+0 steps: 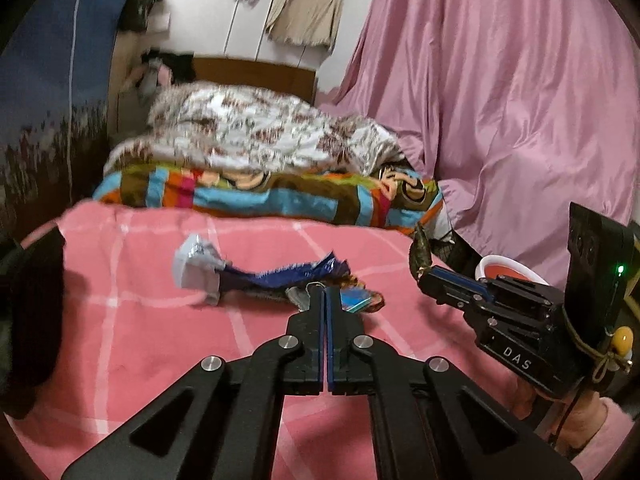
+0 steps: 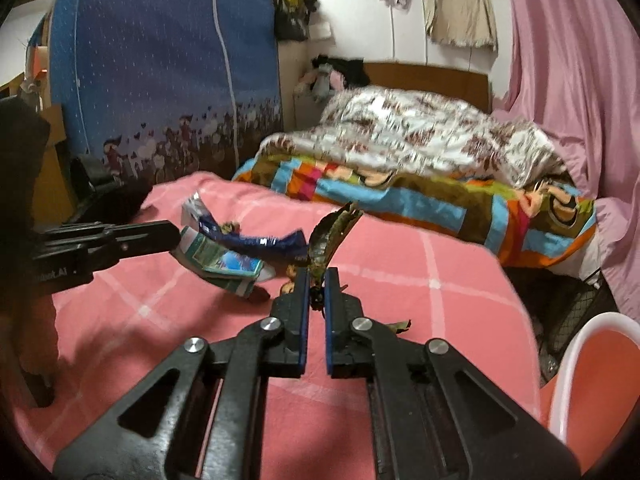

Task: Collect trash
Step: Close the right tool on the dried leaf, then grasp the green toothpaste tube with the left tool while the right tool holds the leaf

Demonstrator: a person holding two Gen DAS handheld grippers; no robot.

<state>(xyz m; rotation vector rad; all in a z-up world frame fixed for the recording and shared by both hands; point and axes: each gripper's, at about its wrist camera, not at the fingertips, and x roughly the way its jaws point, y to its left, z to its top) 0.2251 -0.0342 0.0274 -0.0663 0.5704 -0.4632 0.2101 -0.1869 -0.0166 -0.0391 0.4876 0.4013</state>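
On the pink checked bedsheet (image 1: 140,340) lie a crumpled blue wrapper (image 1: 280,276) and a grey-white packet (image 1: 196,264). My left gripper (image 1: 325,291) is shut on the edge of a green-blue carton (image 1: 354,300). In the right wrist view that carton (image 2: 224,264) hangs from the left gripper (image 2: 176,236) just above the sheet. My right gripper (image 2: 317,278) is shut on a withered green-brown leaf (image 2: 332,236) that sticks up from its jaws. The left wrist view has the right gripper (image 1: 422,276) at the right, holding up the leaf (image 1: 420,246).
A pink basin with a white rim (image 2: 576,360) stands at the right, beside the bed. A striped blanket (image 2: 420,204) and a floral quilt (image 2: 420,132) are piled further back. A pink curtain (image 1: 500,100) hangs right, a blue fabric wardrobe (image 2: 160,72) left. A small leaf scrap (image 2: 400,326) lies nearby.
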